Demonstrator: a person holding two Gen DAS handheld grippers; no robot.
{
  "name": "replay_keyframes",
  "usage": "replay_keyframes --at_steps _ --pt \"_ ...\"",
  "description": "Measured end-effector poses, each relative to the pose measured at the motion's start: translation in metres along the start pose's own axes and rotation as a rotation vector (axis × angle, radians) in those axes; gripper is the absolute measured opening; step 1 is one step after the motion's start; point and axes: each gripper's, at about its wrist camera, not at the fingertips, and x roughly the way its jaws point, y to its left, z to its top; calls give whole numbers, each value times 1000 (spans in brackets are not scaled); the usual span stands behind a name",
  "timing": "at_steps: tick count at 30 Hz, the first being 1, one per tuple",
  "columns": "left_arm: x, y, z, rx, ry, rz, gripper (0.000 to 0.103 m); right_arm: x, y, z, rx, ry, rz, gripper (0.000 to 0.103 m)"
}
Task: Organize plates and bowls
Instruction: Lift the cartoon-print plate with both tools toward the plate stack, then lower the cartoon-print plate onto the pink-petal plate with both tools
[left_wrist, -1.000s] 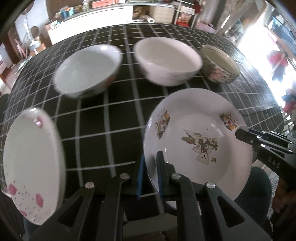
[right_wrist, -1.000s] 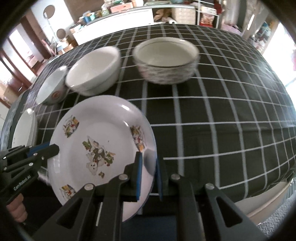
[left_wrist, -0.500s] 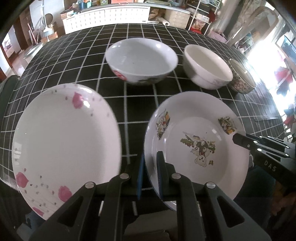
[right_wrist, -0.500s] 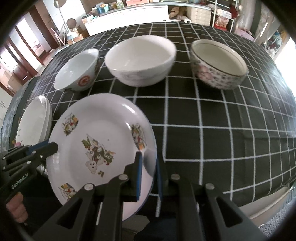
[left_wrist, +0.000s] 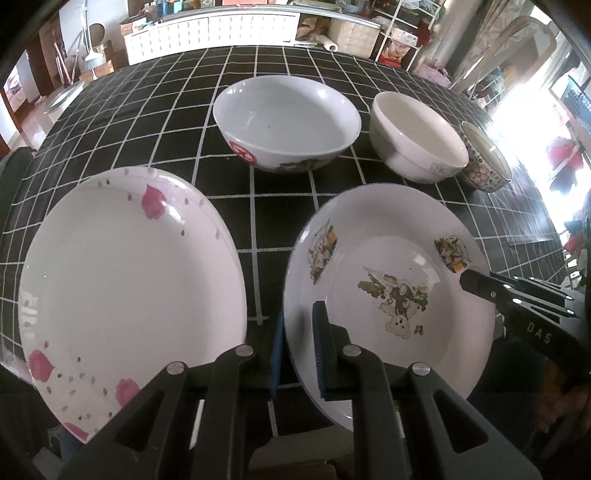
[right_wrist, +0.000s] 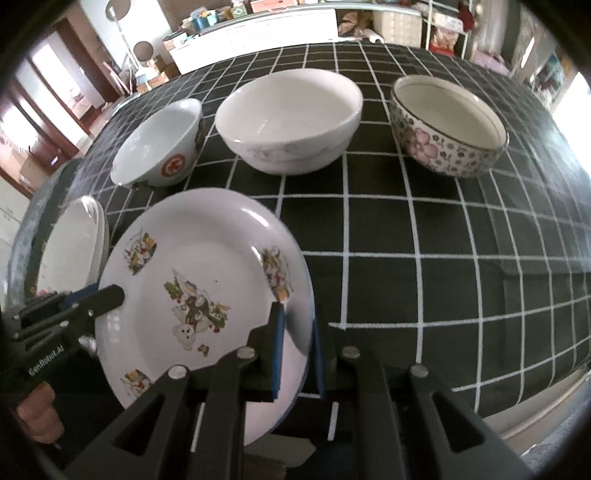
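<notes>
In the left wrist view, the left tool (left_wrist: 298, 345) pinches the near left rim of the cartoon plate (left_wrist: 384, 291), one blue pad above the rim and one below; the plate's near edge is hidden behind the tool's black arms. The right tool (left_wrist: 466, 277) reaches in from the right and touches the plate's far right rim, though only its top finger shows, so its grip is hard to read here. Just left of this plate sits the pink-petal plate (left_wrist: 125, 280) on the black checked table (left_wrist: 258, 206), its lower left cut off by the lens edge. Behind stand the red-seal bowl (left_wrist: 286, 122), the plain white bowl (left_wrist: 417, 136), and the floral bowl (left_wrist: 484, 158), partly washed out by window glare. In the right wrist view, the right tool (right_wrist: 297, 354) clamps the cartoon plate (right_wrist: 199, 295) at its near right rim, the rim running between the blue pads. The left tool (right_wrist: 110, 295) grips the opposite rim, a hand (right_wrist: 37, 413) blurred beneath it. The pink-petal plate (right_wrist: 70, 251) shows only as a sliver at the left. The red-seal bowl (right_wrist: 162, 144), plain white bowl (right_wrist: 288, 122) and floral bowl (right_wrist: 447, 125) line the back of the table (right_wrist: 424, 258).
</notes>
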Motion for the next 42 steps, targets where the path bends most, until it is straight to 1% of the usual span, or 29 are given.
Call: replay_keyframes --at_steps 2,7,12,16,21,24,31,34,37,42 --pt "-6 0 1 6 -13 -1 12 -4 0 -1 17 -8 11 19" --pt "-25 -2 6 7 -49 5 12 -19 7 0 11 -33 10 19" --pt "-50 4 7 3 -81 14 13 -40 23 6 -4 -73 8 19" --pt "-71 22 7 -30 -114 18 13 -56 45 14 -50 -107 5 19" --pt "-91 45 2 -59 -138 40 13 -62 74 23 -94 -130 17 19" --pt "-103 63 -1 -91 -149 54 13 -59 93 27 -127 -130 19 19" --pt "-111 102 -15 -155 -141 93 13 -37 135 34 -189 -100 49 19" --pt "-112 122 -21 -184 -136 104 13 -28 150 35 -211 -81 57 19" --pt "-111 135 -26 -207 -129 116 13 -12 165 36 -222 -52 68 19" --pt "-106 155 -32 -237 -112 131 13 2 182 33 -239 -23 80 19"
